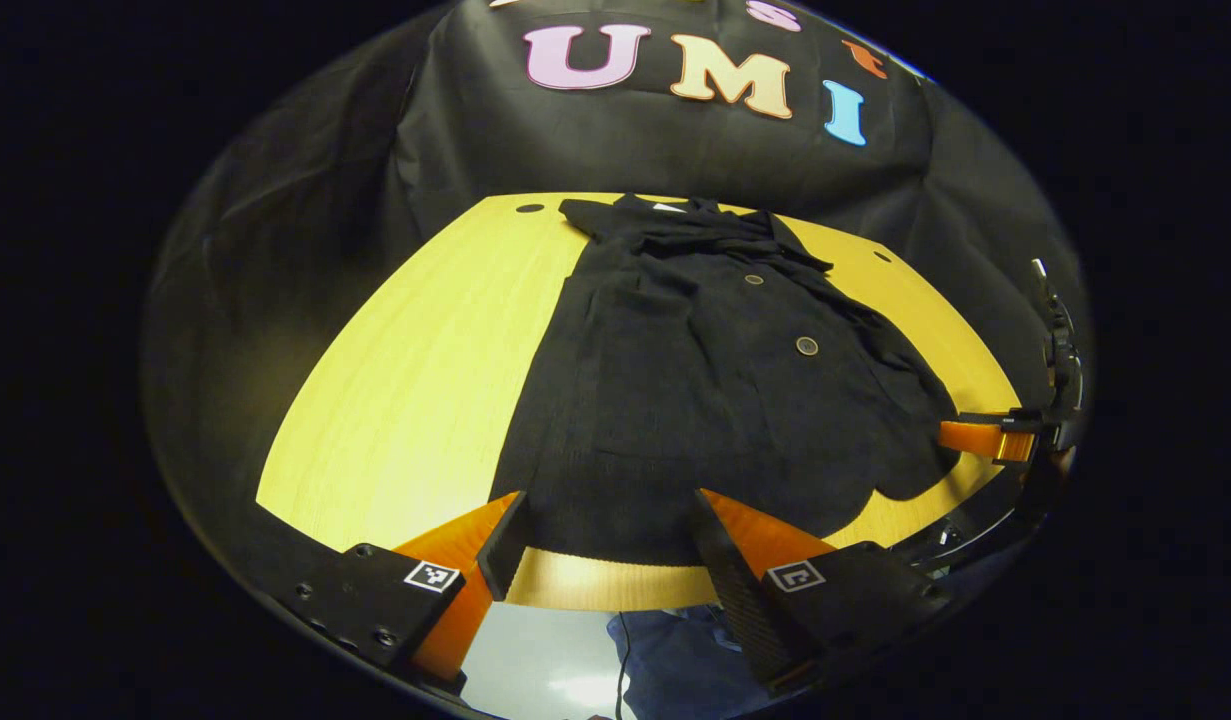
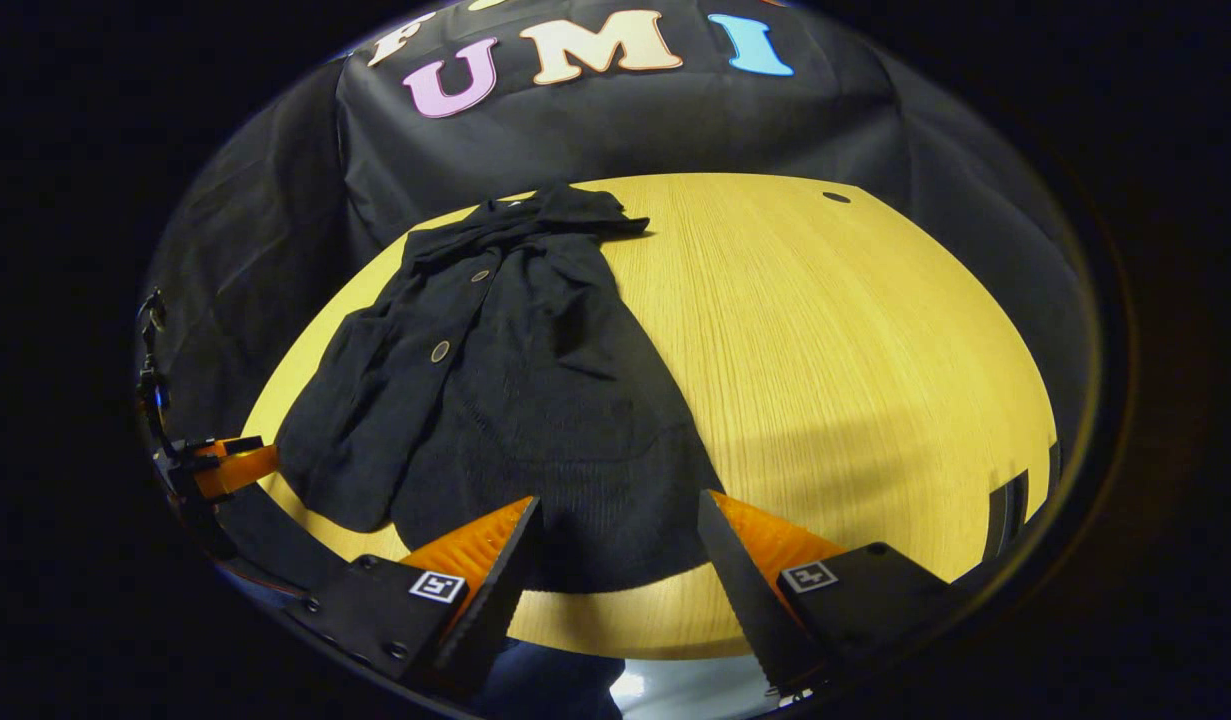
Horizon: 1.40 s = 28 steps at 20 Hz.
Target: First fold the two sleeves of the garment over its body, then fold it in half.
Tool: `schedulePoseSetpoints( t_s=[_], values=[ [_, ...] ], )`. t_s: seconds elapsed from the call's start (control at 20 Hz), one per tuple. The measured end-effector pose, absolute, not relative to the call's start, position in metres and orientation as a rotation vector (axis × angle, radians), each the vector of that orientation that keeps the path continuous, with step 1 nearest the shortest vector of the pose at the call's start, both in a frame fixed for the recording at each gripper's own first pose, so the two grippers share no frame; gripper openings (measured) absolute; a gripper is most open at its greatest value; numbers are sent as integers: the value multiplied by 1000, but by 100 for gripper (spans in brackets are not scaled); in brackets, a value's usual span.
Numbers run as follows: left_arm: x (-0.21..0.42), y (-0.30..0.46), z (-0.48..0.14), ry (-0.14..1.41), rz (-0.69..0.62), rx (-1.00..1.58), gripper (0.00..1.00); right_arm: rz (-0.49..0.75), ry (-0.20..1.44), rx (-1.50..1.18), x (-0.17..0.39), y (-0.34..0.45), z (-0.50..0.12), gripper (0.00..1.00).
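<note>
The garment [image 1: 715, 380] is a dark buttoned top lying flat on the yellow wooden counter [image 1: 415, 380], collar toward the far edge and hem toward the near edge. One sleeve lies along its body at the side; the other cannot be made out clearly. Two buttons [image 1: 806, 346] show down its front in both views.

The left gripper [image 1: 605, 545] hovers at the near edge with its jaws apart, the hem lying between and beyond them; whether the fingers touch the cloth cannot be told. The right gripper [image 2: 615, 540] sits likewise at the near edge, jaws apart over the hem.

The left gripper view shows the right gripper [image 1: 985, 437] at the far right, beside the garment's side. The right gripper view shows the left gripper [image 2: 230, 462] at the left, near the sleeve, plus a wide bare stretch of counter to the right. Small dark holes [image 2: 836, 197] mark the counter's far part. Below the near edge, part of a person's dark trousers [image 1: 675, 660] shows.
</note>
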<state>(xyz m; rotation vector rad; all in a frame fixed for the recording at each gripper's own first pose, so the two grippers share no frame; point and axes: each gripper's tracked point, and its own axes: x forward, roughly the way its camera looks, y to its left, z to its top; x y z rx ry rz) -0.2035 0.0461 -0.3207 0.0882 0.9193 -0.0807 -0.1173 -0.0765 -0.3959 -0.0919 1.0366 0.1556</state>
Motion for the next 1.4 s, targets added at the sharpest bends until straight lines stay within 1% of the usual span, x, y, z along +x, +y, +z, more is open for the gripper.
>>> schedulePoseSetpoints(
  t_s=[0.05, 0.1, 0.15, 0.2, 0.25, 0.3, 0.35, 0.4, 0.45, 0.5, 0.55, 0.6, 0.65, 0.7, 0.75, 0.8, 0.9, 0.95, 1.0, 1.05, 1.1, 1.2, 1.25, 1.3, 1.35, 1.4],
  values=[
    [-204, 47, -324, 925, -79, 89, 95, 152, 1040, -101, -118, -76, -398, 93],
    [-205, 48, -327, 931, -76, 88, 95, 147, 1038, -118, -117, -77, -399, 93],
    [-205, 49, -330, 939, -72, 89, 95, 146, 1039, -131, -117, -77, -400, 97],
    [-206, 50, -335, 951, -67, 93, 95, 147, 1039, -149, -115, -76, -400, 93],
    [-207, 52, -339, 966, -60, 101, 95, 149, 1038, -170, -116, -76, -401, 97],
    [-206, 55, -341, 969, -50, 118, 95, 152, 1037, -191, -117, -75, -401, 93],
    [-206, 57, -342, 970, -51, 134, 95, 154, 1034, -209, -119, -75, -402, 93],
    [-205, 57, -342, 972, -52, 150, 94, 156, 1031, -217, -115, -77, -398, 97],
    [-205, 58, -343, 981, -58, 168, 94, 154, 1029, -216, -114, -78, -399, 97],
    [-205, 58, -342, 974, -63, 175, 93, 152, 1028, -211, -114, -78, -399, 93],
    [-204, 59, -343, 978, -63, 167, 94, 153, 1024, -209, -116, -78, -399, 93],
    [-205, 59, -342, 972, -62, 160, 93, 153, 1018, -213, -117, -78, -399, 97],
    [-204, 58, -343, 973, -60, 154, 93, 152, 1013, -216, -117, -78, -399, 97],
    [-205, 58, -343, 971, -59, 151, 93, 151, 1011, -212, -118, -77, -399, 94],
    [-205, 57, -343, 969, -61, 154, 93, 149, 1010, -206, -117, -77, -400, 96],
    [-206, 59, -343, 973, -62, 158, 90, 145, 1010, -205, -117, -76, -399, 92],
    [-206, 59, -344, 971, -63, 153, 86, 144, 1006, -201, -118, -74, -399, 93],
    [-205, 59, -343, 966, -63, 151, 83, 143, 999, -195, -120, -70, -399, 90],
    [-205, 58, -345, 968, -63, 148, 82, 142, 996, -199, -119, -66, -400, 82],
    [-204, 57, -344, 969, -66, 146, 83, 146, 994, -199, -122, -61, -403, 70],
    [-205, 56, -344, 966, -74, 141, 81, 146, 995, -201, -122, -58, -403, 66],
    [-203, 50, -347, 950, -79, 113, 48, 160, 999, -188, -125, -54, -403, 45],
    [-201, 46, -346, 940, -79, 94, 32, 170, 1005, -180, -125, -51, -403, 39],
    [-200, 44, -346, 932, -70, 71, 17, 170, 1004, -180, -124, -51, -404, 29],
    [-200, 42, -346, 927, -74, 57, 11, 171, 1012, -179, -124, -51, -403, 25],
    [-200, 42, -346, 932, -77, 49, 3, 181, 1017, -168, -125, -48, -404, 25]
  ],
)
